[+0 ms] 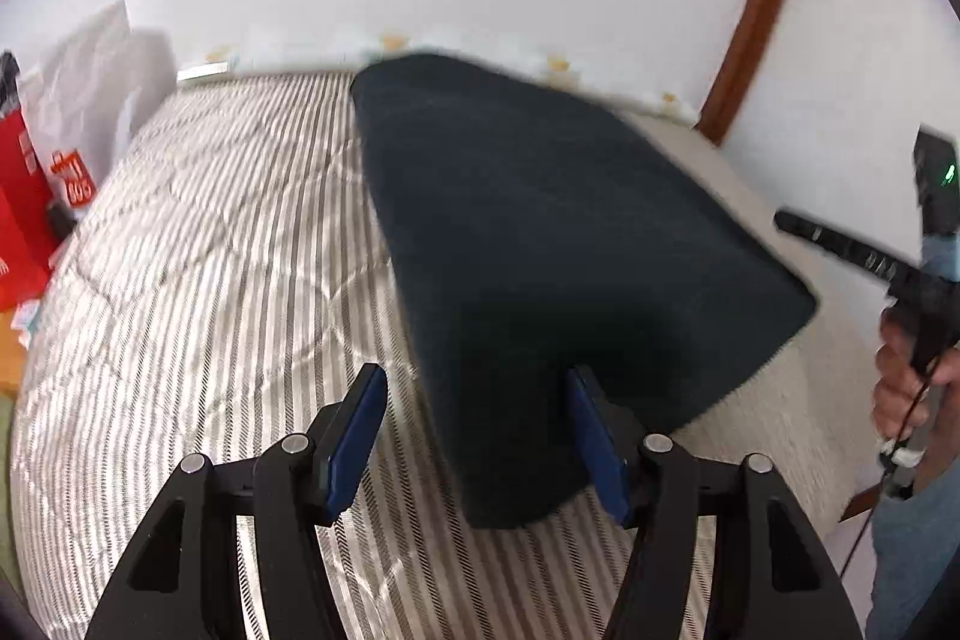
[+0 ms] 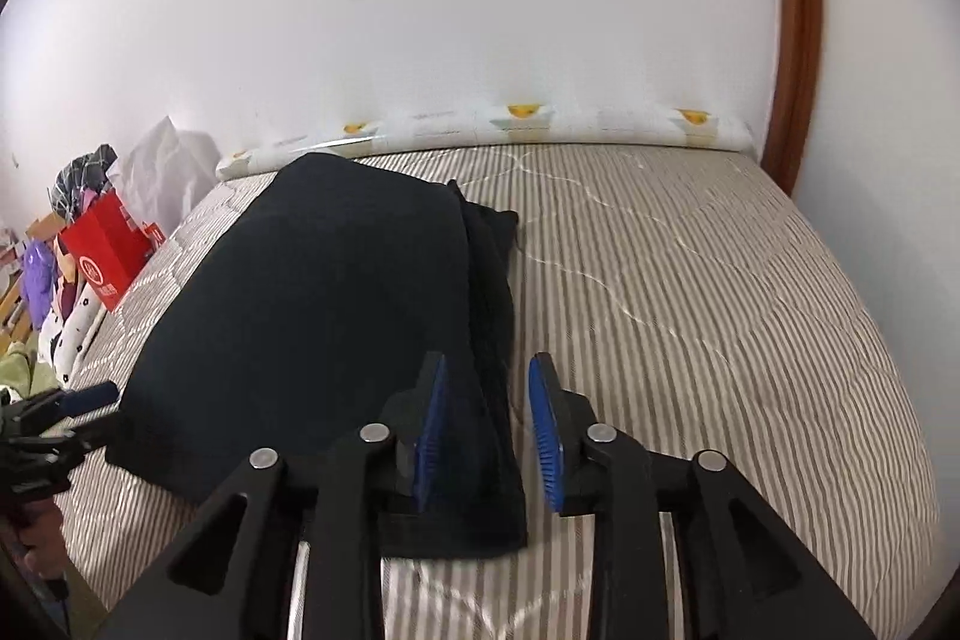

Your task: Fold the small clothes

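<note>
A dark navy garment lies folded on the striped bedcover. My left gripper is open over its near corner; the cloth reaches in between the blue pads but is not pinched. In the right wrist view the same garment shows a folded strip along its right edge. My right gripper straddles that strip's near end. Its pads stand apart and there is a gap to the cloth on the right side. The left tool shows at that view's left edge.
A red paper bag and a white plastic bag stand left of the bed. A pile of clothes lies beside them. A patterned roll runs along the white wall. A wooden door frame rises at the right.
</note>
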